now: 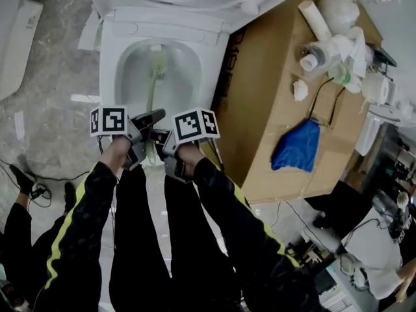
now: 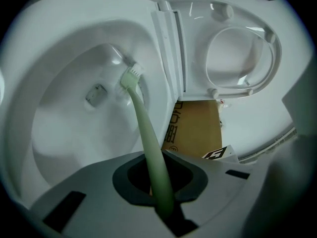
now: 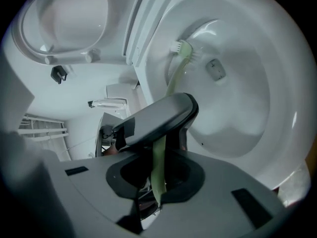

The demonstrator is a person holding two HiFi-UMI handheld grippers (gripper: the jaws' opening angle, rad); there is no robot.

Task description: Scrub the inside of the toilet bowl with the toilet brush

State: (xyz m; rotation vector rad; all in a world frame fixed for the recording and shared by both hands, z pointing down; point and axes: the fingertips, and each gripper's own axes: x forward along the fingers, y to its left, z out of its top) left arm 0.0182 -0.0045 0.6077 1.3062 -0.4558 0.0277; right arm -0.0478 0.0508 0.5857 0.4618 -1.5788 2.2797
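A white toilet bowl (image 1: 110, 51) stands open below me. A pale green toilet brush (image 1: 153, 83) reaches down into it. In the left gripper view its bristle head (image 2: 131, 77) rests against the bowl's inner wall (image 2: 64, 133) near the rim. The right gripper view shows the same brush head (image 3: 182, 48) up under the rim. My left gripper (image 1: 148, 127) is shut on the brush handle (image 2: 148, 138), which runs between its jaws (image 2: 159, 182). Just behind it on the same handle (image 3: 159, 162), my right gripper (image 1: 162, 145) (image 3: 158, 175) is shut as well.
The lifted seat and lid (image 2: 242, 53) (image 3: 69, 19) stand behind the bowl. A big cardboard box (image 1: 286, 96) flanks the toilet on the right, with a blue cloth (image 1: 298, 145) and white bottles (image 1: 331, 44) on it. Another person (image 1: 377, 246) is at lower right. Cables (image 1: 39, 190) lie on the floor at left.
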